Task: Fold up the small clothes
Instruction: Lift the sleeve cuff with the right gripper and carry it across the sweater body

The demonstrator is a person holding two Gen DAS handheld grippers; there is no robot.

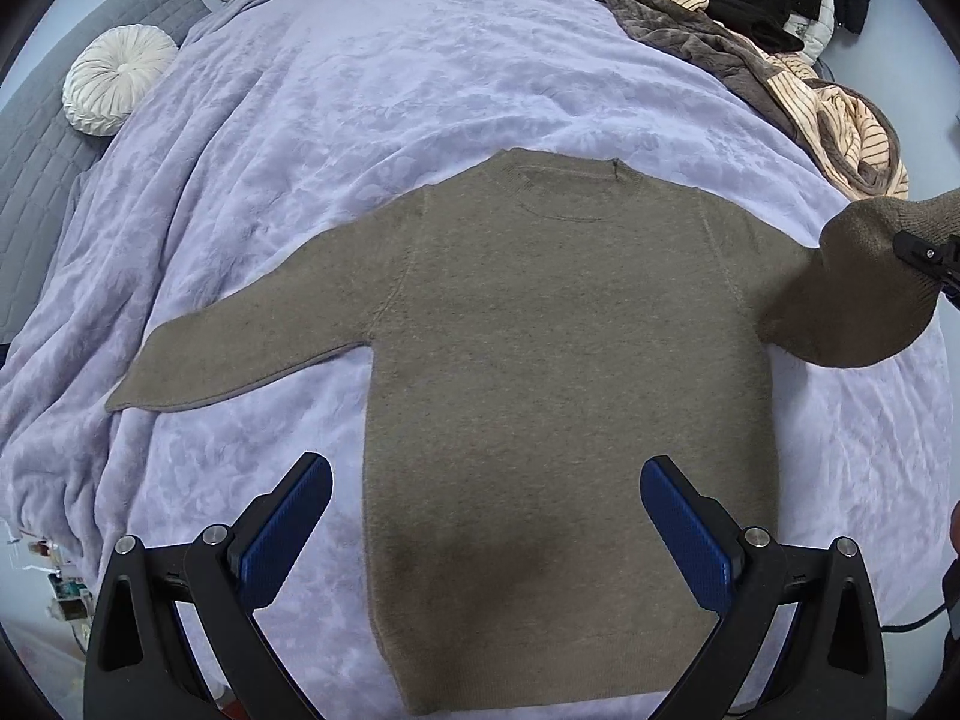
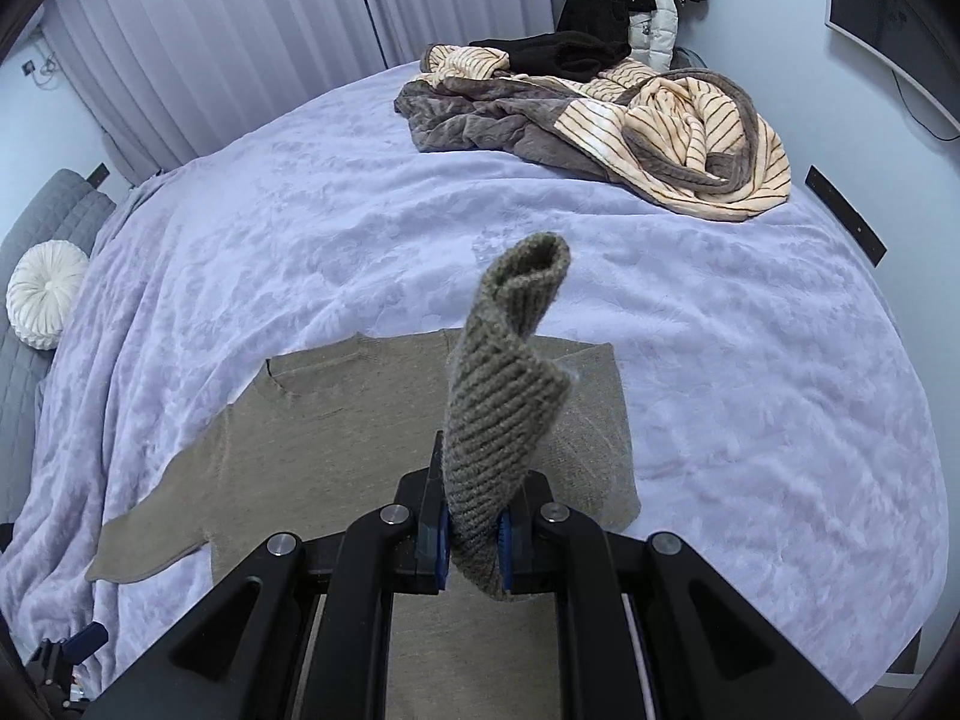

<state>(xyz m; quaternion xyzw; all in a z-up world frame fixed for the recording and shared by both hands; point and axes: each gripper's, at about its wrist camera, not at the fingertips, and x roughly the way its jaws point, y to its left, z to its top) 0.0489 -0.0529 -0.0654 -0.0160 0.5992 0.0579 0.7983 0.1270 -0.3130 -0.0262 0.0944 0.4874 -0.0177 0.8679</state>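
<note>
An olive-brown knit sweater (image 1: 552, 360) lies flat on the lavender bedspread (image 1: 336, 96), neck away from me, its left sleeve (image 1: 240, 342) spread out to the side. My left gripper (image 1: 486, 498) is open and empty, hovering over the sweater's lower body near the hem. My right gripper (image 2: 471, 534) is shut on the ribbed cuff of the right sleeve (image 2: 504, 414) and holds it lifted above the sweater. It shows in the left wrist view at the right edge (image 1: 924, 258), with the sleeve (image 1: 852, 300) raised off the bed.
A heap of brown and striped cream clothes (image 2: 630, 120) with black garments (image 2: 558, 54) lies at the bed's far right corner. A round white cushion (image 1: 117, 87) rests on a grey quilted headboard (image 1: 36, 138) at left. Curtains (image 2: 228, 30) hang behind the bed.
</note>
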